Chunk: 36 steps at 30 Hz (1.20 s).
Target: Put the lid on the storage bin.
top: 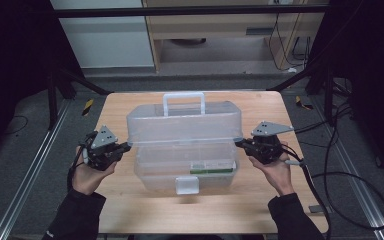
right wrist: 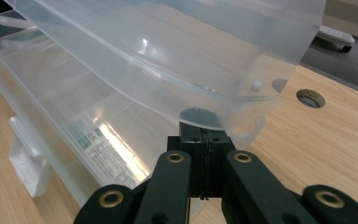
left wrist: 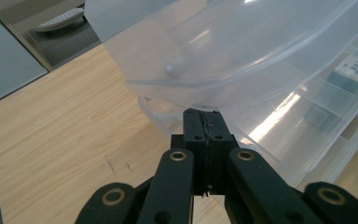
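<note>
1. Item: clear plastic storage box, standing at the middle of the wooden desk; long axis across the desk, from one hand to the other.
2. Lid: translucent, with a carry handle on top; raised at the near edge and tilted back, hinged along the far side. A white latch hangs on the box front.
3. Left tool: jaws together, nothing between them; tip set under the left end of the lid's lower rim, which lies just ahead of and above it in the left gripper view.
4. Right tool: jaws together, nothing between them; tip likewise under the right end of the rim.
5. Key relation: the lid rests above both tips, each hand equally near its own end; any further opening likely calls for an even upward push.
6. Contents: a flat carton with green-and-white label inside; print too small to read.
</note>
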Each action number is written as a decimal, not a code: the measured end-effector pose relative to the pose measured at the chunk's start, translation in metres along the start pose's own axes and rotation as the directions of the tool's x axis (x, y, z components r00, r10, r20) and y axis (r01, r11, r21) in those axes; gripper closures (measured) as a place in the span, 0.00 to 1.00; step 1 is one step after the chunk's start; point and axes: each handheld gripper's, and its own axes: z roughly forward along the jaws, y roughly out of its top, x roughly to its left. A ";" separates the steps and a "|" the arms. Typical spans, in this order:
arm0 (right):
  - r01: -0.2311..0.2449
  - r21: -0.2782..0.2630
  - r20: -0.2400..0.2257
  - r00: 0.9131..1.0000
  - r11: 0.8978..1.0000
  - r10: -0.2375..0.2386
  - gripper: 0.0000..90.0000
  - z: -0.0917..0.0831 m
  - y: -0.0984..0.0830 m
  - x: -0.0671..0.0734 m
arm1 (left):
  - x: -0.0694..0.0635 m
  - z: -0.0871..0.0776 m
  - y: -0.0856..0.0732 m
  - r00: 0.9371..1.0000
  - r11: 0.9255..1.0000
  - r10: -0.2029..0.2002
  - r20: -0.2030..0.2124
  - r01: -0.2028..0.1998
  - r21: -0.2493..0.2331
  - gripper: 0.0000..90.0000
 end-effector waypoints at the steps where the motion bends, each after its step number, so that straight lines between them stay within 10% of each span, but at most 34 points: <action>1: -0.004 0.002 0.000 1.000 1.000 0.004 1.00 0.000 -0.001 0.000 | 0.000 0.000 -0.001 1.000 1.000 0.000 -0.002 0.000 0.001 0.99; 36: -0.009 0.114 0.026 1.000 0.993 0.006 1.00 0.005 -0.037 0.002 | -0.010 0.013 -0.028 0.999 0.993 0.023 0.027 -0.026 0.111 0.99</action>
